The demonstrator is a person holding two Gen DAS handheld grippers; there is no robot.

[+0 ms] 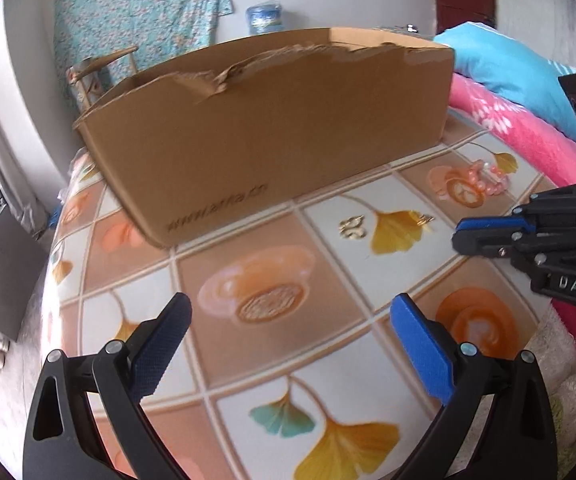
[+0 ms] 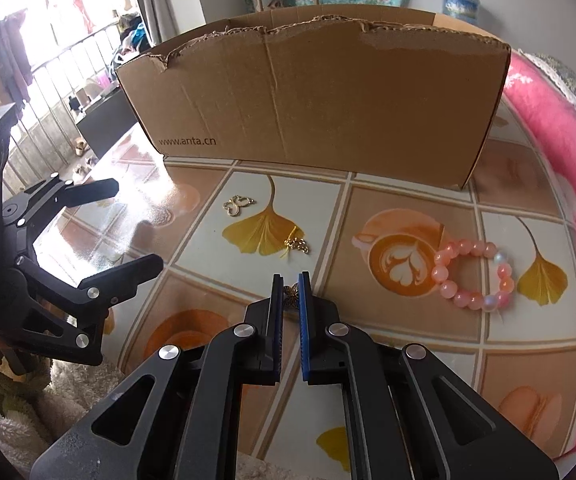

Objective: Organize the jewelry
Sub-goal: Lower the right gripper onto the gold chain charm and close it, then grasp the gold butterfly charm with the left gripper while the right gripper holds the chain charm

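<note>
**Butterfly charm pinched, box waiting beyond**

Nearest us, our right gripper [image 2: 290, 286] has its fingers nearly closed on a small gold butterfly charm [image 2: 290, 295], pinched by its edges so it can be lifted off the desk [image 2: 408, 352]. Our left gripper [image 1: 288, 320] hovers to the left with fingers wide apart, holding nothing. Farther on lie a gold chain piece [image 2: 298, 245], a pink bead bracelet [image 2: 474, 274] to the right and a gold heart clasp [image 2: 236, 204]. Farthest stands the open cardboard box [image 2: 316, 112], probably where the jewelry goes.
</note>
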